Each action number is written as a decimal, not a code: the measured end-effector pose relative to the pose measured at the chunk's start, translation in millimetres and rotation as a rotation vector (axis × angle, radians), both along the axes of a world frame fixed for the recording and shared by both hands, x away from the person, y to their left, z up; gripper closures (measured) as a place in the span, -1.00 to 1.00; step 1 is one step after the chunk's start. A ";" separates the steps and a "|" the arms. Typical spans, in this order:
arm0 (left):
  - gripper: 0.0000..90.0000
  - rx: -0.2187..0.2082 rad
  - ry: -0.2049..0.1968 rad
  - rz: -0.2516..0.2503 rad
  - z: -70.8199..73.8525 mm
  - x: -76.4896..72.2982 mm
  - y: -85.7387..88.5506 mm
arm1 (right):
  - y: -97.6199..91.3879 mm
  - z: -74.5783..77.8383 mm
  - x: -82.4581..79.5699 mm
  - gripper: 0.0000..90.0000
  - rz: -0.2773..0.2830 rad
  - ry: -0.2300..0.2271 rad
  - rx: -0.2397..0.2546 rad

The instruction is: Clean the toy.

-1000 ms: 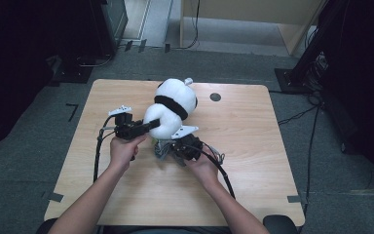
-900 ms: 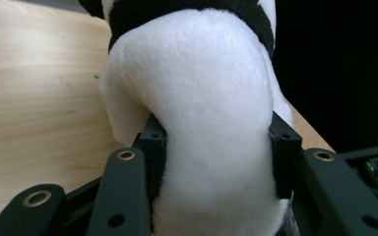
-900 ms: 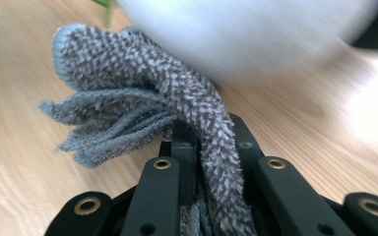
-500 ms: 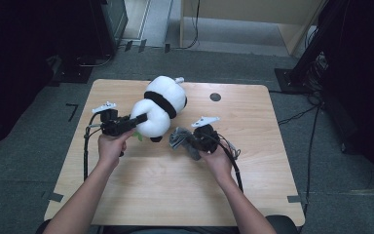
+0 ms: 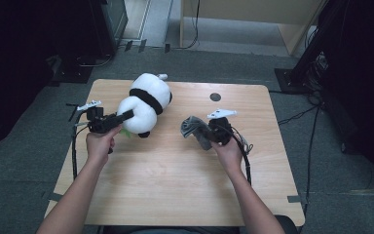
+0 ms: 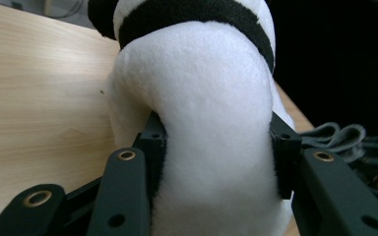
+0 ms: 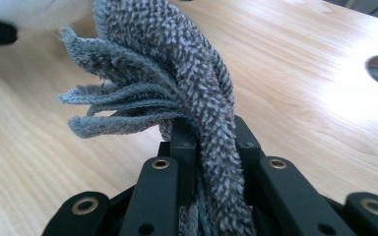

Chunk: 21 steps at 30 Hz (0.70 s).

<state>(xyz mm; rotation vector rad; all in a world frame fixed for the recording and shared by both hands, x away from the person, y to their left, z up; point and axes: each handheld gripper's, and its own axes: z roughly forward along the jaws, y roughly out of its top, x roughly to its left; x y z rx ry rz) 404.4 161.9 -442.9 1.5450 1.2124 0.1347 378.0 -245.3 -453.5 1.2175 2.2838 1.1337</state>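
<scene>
Your left gripper squeezes the panda toy at the table's left. Your right gripper pinches the grey cloth. The 2 are apart; putting them down is left, I think.

plush panda head cut off, cloth top cropped

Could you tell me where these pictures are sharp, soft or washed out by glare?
High view: even light, dark surroundings, slightly soft. Left gripper view: the plush panda is crisp between the jaws, the background dark. Right gripper view: the grey cloth is sharp, while glare bleaches the table near the hole.
</scene>
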 end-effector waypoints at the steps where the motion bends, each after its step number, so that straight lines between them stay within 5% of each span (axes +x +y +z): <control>1: 0.24 0.001 0.004 0.001 -1.3 1.3 1.5 | -4.5 0.6 2.5 0.74 -0.007 0.003 0.012; 9: 0.24 0.030 0.059 0.042 -19.5 16.1 19.1 | -52.7 1.3 17.6 0.71 -0.132 -0.010 0.000; 15: 0.21 0.009 0.074 0.043 -28.2 21.2 25.8 | -75.4 -19.0 28.4 0.71 -0.197 0.027 0.025; 21: 0.05 0.043 0.060 0.024 -37.2 24.2 33.2 | -81.9 -37.6 33.6 0.69 -0.233 0.028 -0.025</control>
